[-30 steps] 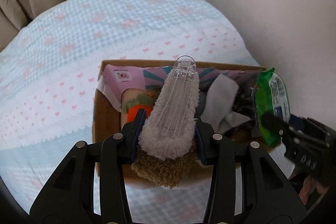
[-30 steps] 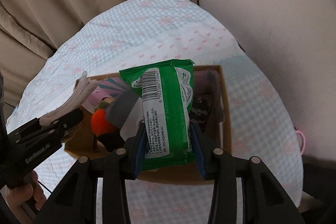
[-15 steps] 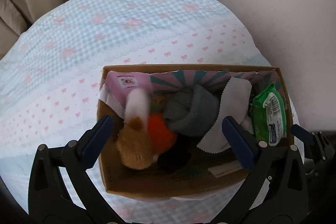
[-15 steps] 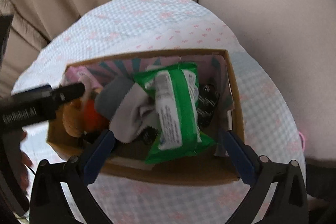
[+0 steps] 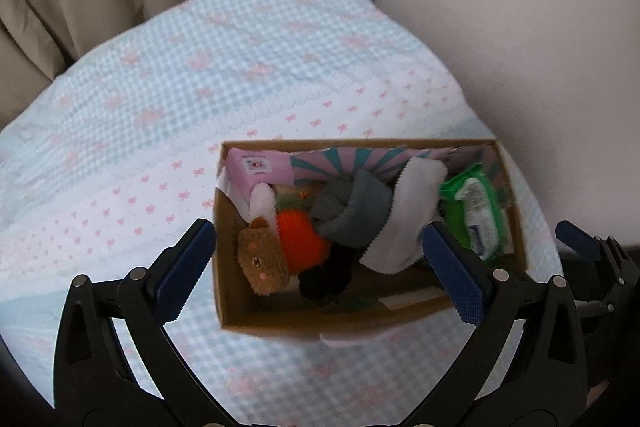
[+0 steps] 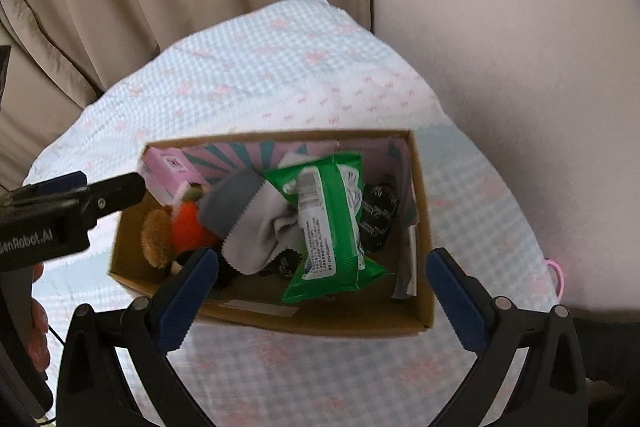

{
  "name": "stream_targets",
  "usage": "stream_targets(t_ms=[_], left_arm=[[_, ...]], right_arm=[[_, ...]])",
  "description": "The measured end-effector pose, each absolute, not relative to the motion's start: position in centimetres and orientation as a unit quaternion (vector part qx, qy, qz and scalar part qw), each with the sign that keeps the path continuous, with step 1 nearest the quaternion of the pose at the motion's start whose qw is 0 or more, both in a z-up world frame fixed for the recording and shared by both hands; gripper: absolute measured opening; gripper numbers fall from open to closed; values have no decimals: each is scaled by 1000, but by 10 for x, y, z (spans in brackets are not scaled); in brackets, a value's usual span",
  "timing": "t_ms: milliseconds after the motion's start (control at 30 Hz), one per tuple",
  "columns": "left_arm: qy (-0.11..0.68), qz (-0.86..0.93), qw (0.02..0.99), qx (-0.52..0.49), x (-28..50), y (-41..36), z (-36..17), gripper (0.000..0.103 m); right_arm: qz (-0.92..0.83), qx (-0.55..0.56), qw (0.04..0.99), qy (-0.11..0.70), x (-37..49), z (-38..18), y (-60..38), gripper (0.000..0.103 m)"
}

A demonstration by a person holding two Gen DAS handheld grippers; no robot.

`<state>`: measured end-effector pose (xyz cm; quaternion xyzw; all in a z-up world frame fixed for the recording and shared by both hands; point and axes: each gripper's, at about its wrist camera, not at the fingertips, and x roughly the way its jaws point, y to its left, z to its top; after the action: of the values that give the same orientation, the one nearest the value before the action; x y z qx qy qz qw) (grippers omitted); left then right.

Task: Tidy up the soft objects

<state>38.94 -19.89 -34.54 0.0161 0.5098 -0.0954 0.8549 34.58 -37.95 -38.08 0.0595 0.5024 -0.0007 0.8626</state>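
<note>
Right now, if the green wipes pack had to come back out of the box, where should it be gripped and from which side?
Probably across the narrow width of the green wipes pack, at mid-length, coming from above. It lies long and slanted on top of the grey cloth inside the cardboard box, so only its top face and long edges are exposed; the box walls block side approaches.

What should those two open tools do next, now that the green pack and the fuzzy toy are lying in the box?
Probably lift both tools straight up and away. The left tool and right tool stand wide open with nothing between their pads, while the green pack and brown toy lie inside the cardboard box. No other loose item shows on the checked cloth, so there is nothing nearby to grab.
</note>
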Motion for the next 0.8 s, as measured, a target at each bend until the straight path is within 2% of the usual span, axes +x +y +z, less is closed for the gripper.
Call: stream_targets(t_ms=[300, 567, 800], left_arm=[[467, -102, 878, 2, 341, -175, -241, 103], [379, -118, 918, 8, 268, -132, -124, 103], [304, -104, 947, 26, 203, -97, -67, 103]], right_arm=[[-8, 53, 893, 447, 313, -279, -363, 103], [-26, 53, 922, 384, 259, -169, -329, 103], [-37, 46, 943, 326, 209, -101, -299, 103]])
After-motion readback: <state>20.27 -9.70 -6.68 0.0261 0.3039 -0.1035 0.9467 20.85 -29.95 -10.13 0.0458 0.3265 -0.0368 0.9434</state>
